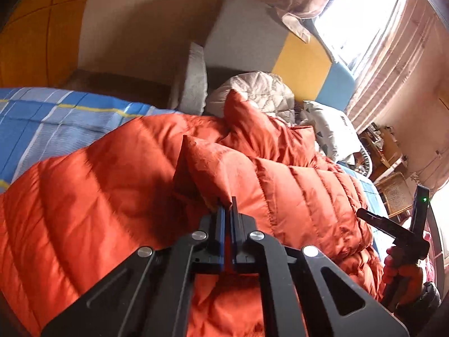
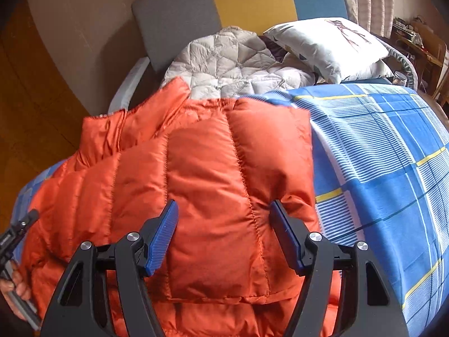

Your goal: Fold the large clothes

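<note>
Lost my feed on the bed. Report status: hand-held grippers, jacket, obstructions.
Left hand-held gripper shut on orange puffer jacket. Right hand-held gripper open, jaws straddling a folded panel. Jacket lies on blue plaid sheet. Grey quilted jacket beyond it.

A home bedroom: checked bedsheet (image 2: 378,146), pillow (image 2: 331,45), curtained window (image 1: 364,14).

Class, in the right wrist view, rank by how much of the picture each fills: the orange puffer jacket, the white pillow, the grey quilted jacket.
1. orange puffer jacket, largest by far, though it lies nearest the camera.
2 and 3. white pillow and grey quilted jacket look about alike; no ranking.
</note>
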{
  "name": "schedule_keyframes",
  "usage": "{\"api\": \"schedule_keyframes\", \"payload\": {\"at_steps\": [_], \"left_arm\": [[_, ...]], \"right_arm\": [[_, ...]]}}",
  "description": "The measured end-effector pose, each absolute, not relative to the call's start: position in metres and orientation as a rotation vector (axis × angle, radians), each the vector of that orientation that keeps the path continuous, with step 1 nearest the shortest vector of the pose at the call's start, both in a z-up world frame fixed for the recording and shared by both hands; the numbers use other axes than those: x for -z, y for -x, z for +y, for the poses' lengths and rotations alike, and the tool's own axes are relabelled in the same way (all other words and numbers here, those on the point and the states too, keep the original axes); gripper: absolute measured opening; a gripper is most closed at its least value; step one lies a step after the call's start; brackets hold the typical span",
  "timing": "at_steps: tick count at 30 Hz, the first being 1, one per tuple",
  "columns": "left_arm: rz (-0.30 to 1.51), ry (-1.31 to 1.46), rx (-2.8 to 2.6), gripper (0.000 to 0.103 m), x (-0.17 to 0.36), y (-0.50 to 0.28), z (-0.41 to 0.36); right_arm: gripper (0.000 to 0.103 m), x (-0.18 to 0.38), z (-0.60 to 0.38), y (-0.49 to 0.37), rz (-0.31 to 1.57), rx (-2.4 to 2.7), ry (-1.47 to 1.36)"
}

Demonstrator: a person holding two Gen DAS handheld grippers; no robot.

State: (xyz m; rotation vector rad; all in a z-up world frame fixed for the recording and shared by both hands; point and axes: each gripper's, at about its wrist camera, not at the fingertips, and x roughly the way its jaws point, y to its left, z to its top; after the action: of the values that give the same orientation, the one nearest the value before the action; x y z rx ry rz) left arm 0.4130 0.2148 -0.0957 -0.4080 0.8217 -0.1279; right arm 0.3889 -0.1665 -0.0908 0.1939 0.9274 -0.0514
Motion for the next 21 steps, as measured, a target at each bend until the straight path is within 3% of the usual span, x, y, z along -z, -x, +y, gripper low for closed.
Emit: {"api": "schedule_keyframes", "payload": {"at_steps": [16, 19, 21], "left_arm": [[0.894, 0.386, 0.018, 0.003, 0.145, -0.420, 0.214], [0.891, 0.388, -0.017, 0.008, 0.136, -0.414, 0.212], [0.848, 0.368, -0.055, 0.047, 0.121, -0.403, 0.211]], "right_arm": [[0.070, 0.137, -0.139, -0.398, 0.909, 0.100, -0.026], [0.070, 0.137, -0.138, -0.399, 0.907, 0.110, -0.008], [0.071, 0.138, -0.137, -0.399, 0.902, 0.110, -0.005]]}}
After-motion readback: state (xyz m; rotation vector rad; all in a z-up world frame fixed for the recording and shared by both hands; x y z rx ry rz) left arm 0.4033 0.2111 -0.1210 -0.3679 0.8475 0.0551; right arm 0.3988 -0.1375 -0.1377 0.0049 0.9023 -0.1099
